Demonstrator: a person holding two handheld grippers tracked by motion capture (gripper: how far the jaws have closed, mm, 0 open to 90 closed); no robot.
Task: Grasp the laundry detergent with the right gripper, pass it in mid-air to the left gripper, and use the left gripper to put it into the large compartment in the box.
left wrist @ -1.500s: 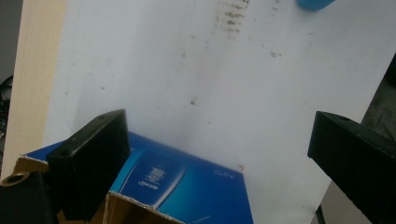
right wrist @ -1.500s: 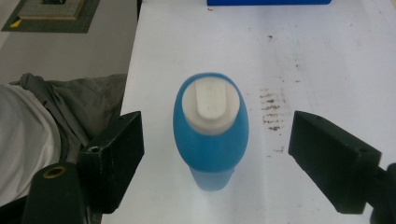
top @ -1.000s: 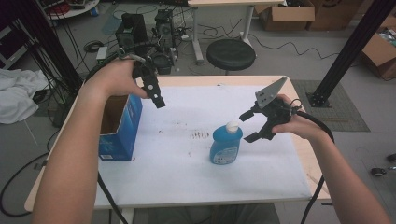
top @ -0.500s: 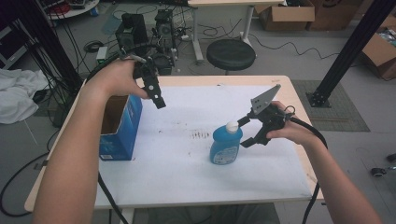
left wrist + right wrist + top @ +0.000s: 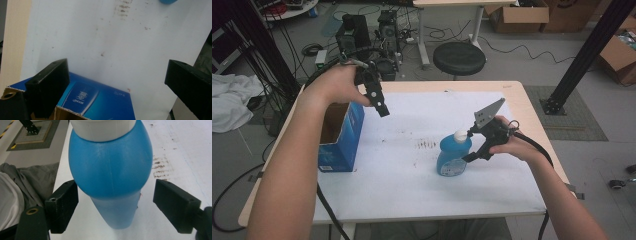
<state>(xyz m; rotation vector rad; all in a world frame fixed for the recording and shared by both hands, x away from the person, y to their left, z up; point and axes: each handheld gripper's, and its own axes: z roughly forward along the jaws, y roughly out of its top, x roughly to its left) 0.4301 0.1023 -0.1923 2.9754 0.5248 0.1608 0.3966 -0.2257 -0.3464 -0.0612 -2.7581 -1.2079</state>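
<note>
The blue bottle (image 5: 453, 155) stands upright on the white sheet (image 5: 412, 190) that covers the table (image 5: 532, 107), right of the middle and towards the person's side. Its long axis runs straight up from the sheet, with the white cap (image 5: 460, 135) at the top and the base flat on the sheet. In the right gripper view the bottle (image 5: 110, 175) has a rounded, swollen shoulder just under the ribbed white cap (image 5: 102, 128), then narrows to a paler blue lower body; a faint seam runs down its front. In the high view a label shows low on its front, too small to read.

The right gripper (image 5: 472, 144) is at the bottle's side, its jaws set either side of the body below the shoulder. The jaws have just been closing a little with the bottle between them, yet they stand wide: the one at the picture's left sits just against the bottle or very near it, while the other is clear of it with sheet showing in the gap, so the bottle is not gripped.

The left gripper (image 5: 379, 102) hangs in the air above the open blue box (image 5: 343, 135) at the left edge of the sheet, its jaws spread wide with nothing between them. Brown smudges (image 5: 427, 145) mark the sheet between box and bottle
</note>
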